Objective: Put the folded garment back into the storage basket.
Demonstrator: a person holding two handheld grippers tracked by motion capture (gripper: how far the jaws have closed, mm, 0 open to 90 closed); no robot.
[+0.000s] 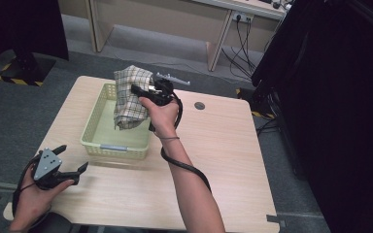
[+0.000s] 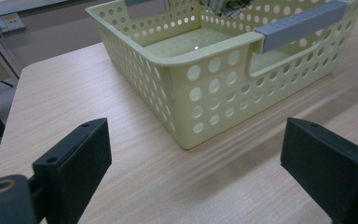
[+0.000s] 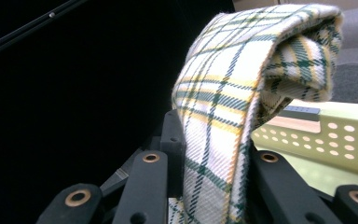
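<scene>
Grey carpet surrounds a light wood table (image 1: 223, 145) in the high view, with pale desk legs and trailing cables along the far wall and a black curtain at the right side. A pale green perforated basket (image 1: 93, 131) sits on the tabletop toward its far left corner. The right gripper (image 1: 138, 91), held in the right hand (image 1: 161, 114), is raised above the basket's right rim, its jaws closed on a folded plaid cloth (image 1: 130, 97) that hangs down into the basket. The left gripper (image 1: 73, 160), held in the left hand (image 1: 31, 199), rests near the near left corner of the tabletop with its jaws spread wide and holding nothing. A round dark cable port (image 1: 199, 105) lies near the far edge of the tabletop. In the left gripper view, the two black jaws stand far apart above bare wood grain, with the basket (image 2: 205, 93) just beyond them; its grey handle strip (image 2: 298, 25) spans a notch in the near wall. In the right gripper view, the jaws are clamped on the cloth (image 3: 223, 116), which rises between them and folds over at the top. The basket rim (image 3: 326, 135) shows at the right behind the cloth, and dark curtain fills the left.
</scene>
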